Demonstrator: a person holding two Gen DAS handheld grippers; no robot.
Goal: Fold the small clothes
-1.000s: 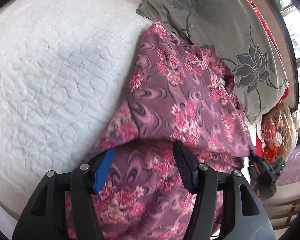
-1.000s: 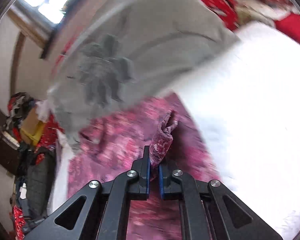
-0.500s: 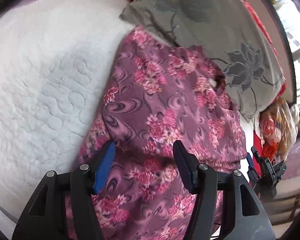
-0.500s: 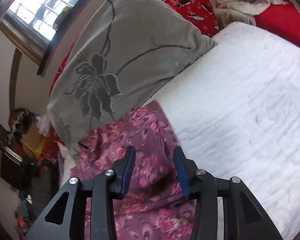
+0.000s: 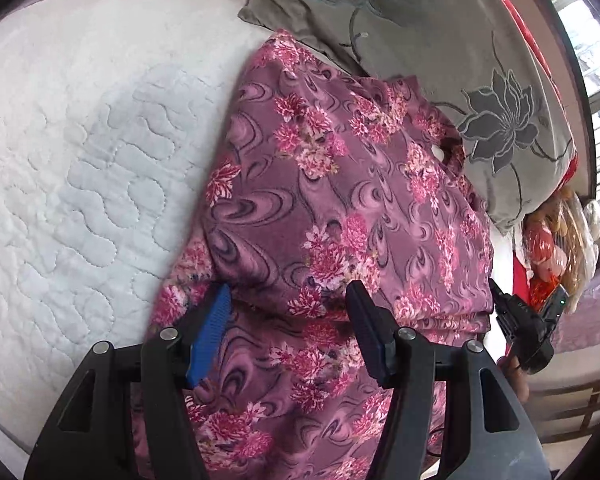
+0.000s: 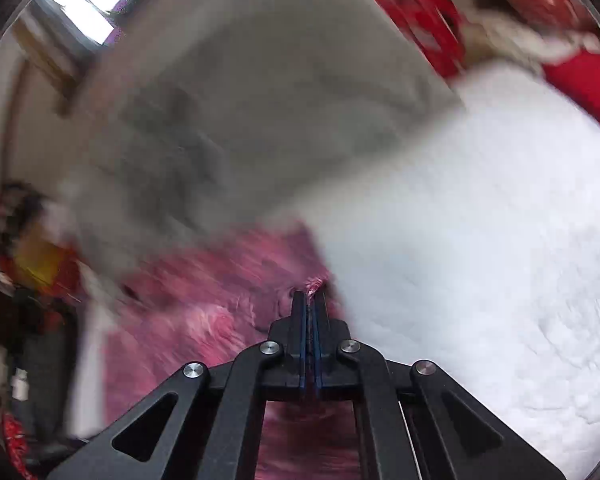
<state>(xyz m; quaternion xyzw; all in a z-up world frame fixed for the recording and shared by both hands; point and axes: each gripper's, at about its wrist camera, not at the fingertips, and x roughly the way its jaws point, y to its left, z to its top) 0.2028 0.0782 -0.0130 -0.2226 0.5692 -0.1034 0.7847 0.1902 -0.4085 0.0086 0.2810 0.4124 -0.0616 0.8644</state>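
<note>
A purple garment with pink flowers [image 5: 340, 200] lies on the white quilted bed [image 5: 80, 140], its upper part folded over the lower part. My left gripper [image 5: 288, 312] is open just above the garment near the fold edge, holding nothing. My right gripper [image 6: 310, 300] is shut on a pinch of the garment's edge [image 6: 314, 282] beside the white quilt; this view is blurred by motion. The right gripper also shows in the left wrist view [image 5: 520, 332] at the garment's right edge.
A grey pillow with a dark flower print [image 5: 440, 60] lies against the garment's far side. Red bedding [image 6: 580, 76] lies beyond it. A bag of toys [image 5: 556, 240] and a window [image 5: 596, 60] are at the right, past the bed's edge.
My right gripper, open half a second ago, has shut on the garment's edge and is moving. The left gripper stays open over the fold. The folded part has settled flatter.
</note>
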